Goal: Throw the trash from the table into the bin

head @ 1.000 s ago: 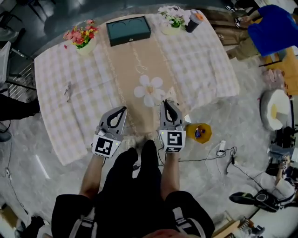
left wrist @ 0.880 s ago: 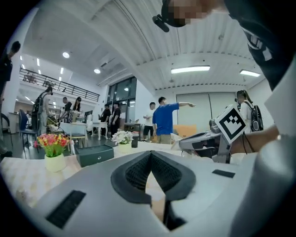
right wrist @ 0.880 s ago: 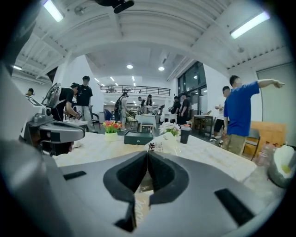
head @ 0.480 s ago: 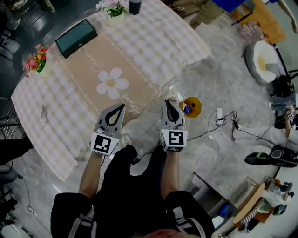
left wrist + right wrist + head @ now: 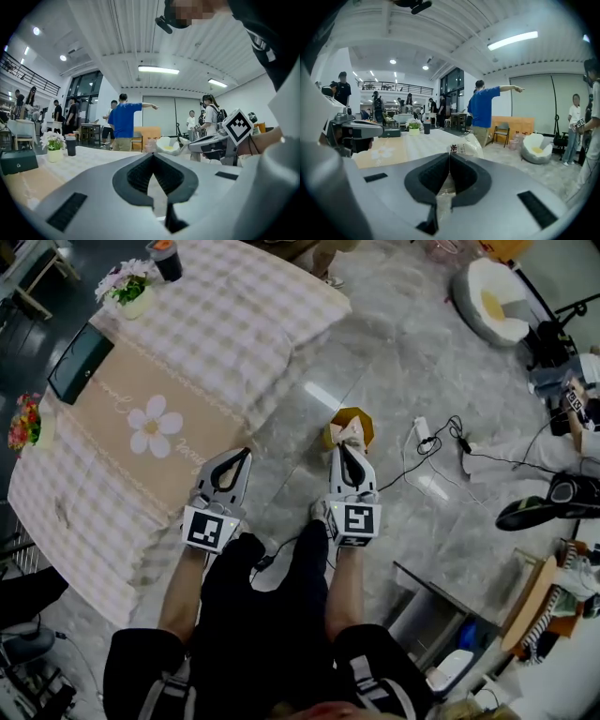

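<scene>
Tablecloth (image 5: 253, 315): matt checked woven cloth. Floor (image 5: 375, 362): glossy, polished stone-look tile. Wrapper (image 5: 465, 147): shiny crinkled plastic film. Right gripper (image 5: 344, 448): matt grey plastic.

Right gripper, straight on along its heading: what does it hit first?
Probably the bin, just beyond the wrapper held in the right gripper. Height is unclear, so it may pass above it.
</scene>
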Demonstrator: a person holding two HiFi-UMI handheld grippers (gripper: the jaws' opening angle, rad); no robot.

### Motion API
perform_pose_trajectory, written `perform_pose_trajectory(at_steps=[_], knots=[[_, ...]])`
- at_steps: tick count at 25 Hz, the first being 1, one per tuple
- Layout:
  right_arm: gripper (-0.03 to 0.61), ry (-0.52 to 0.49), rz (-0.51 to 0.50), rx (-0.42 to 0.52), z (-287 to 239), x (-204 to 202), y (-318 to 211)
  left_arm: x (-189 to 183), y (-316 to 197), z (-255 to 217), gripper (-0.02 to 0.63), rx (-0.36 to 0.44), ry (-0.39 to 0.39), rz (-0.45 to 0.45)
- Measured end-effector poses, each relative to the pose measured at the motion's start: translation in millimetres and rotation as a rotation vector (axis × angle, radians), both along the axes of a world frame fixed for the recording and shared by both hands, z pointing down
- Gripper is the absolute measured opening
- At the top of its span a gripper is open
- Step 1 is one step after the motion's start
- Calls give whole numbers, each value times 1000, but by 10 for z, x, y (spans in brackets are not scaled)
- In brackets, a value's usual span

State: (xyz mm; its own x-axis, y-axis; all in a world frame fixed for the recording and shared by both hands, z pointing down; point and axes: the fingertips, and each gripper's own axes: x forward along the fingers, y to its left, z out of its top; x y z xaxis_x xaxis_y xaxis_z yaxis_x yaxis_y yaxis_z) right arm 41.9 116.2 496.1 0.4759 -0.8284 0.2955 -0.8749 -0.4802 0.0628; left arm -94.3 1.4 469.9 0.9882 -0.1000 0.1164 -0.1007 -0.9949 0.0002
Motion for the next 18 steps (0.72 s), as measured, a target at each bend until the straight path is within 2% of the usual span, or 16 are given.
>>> perform_pose_trajectory(at_steps=[10, 18], knots=[[12, -49, 70, -35, 413, 990, 920, 1043, 705, 370, 3, -39, -46, 46], [12, -89, 98, -49, 1124, 1578, 1293, 1718, 1002, 961, 3, -35, -77, 74]])
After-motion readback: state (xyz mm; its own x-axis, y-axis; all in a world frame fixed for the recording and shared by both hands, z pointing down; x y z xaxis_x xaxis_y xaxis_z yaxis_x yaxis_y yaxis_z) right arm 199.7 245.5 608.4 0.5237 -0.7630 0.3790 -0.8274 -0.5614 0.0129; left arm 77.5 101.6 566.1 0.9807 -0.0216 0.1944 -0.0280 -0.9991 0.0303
